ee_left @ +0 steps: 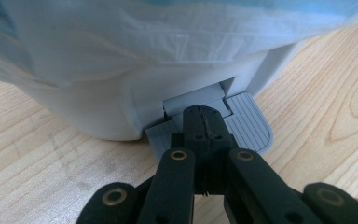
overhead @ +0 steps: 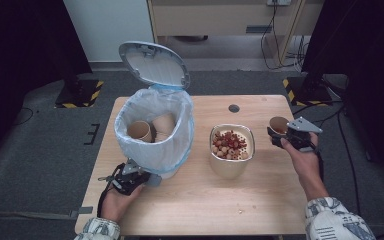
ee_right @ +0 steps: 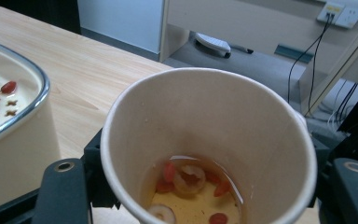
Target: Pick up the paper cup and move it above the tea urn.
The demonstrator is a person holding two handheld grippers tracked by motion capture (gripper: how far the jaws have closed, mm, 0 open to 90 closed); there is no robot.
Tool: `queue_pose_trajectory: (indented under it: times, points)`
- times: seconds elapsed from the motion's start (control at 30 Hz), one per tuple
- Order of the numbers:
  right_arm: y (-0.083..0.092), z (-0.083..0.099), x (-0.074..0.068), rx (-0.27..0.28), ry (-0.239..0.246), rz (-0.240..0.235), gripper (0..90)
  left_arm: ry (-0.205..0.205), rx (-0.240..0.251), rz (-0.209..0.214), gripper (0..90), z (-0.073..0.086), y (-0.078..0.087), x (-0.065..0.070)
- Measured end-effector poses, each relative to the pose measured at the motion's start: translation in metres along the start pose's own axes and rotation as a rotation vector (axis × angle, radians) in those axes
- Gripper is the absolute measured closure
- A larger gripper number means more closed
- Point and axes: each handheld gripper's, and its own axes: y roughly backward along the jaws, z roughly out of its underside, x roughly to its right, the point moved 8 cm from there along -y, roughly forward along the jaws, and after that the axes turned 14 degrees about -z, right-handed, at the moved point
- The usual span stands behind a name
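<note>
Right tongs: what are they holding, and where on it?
The right tongs grip a paper cup by its side wall, upright, with liquid and fruit bits inside.

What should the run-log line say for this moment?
left gripper: shut, pressing bin pedal | bin lid: open | right gripper: shut on paper cup, liquid and bits inside | strainer pot: beside cup

Even overhead light brightens the bench [overhead: 260, 195]; dark corners frame the high view, shadows soft, close-ups slightly blurred.
</note>
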Motion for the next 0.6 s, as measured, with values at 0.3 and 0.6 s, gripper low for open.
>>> queue_pose_trajectory:
  times: [0.3,0.6]
  points:
    - [-0.006,-0.017,0.009,0.013,0.072,-0.021,32.2,0.001,-0.001,0.000,90.0,0.000,0.000,0.000]
    - [-0.010,-0.045,0.014,0.058,0.149,-0.024,32.3,0.003,-0.002,-0.001,90.0,0.000,0.000,0.000]
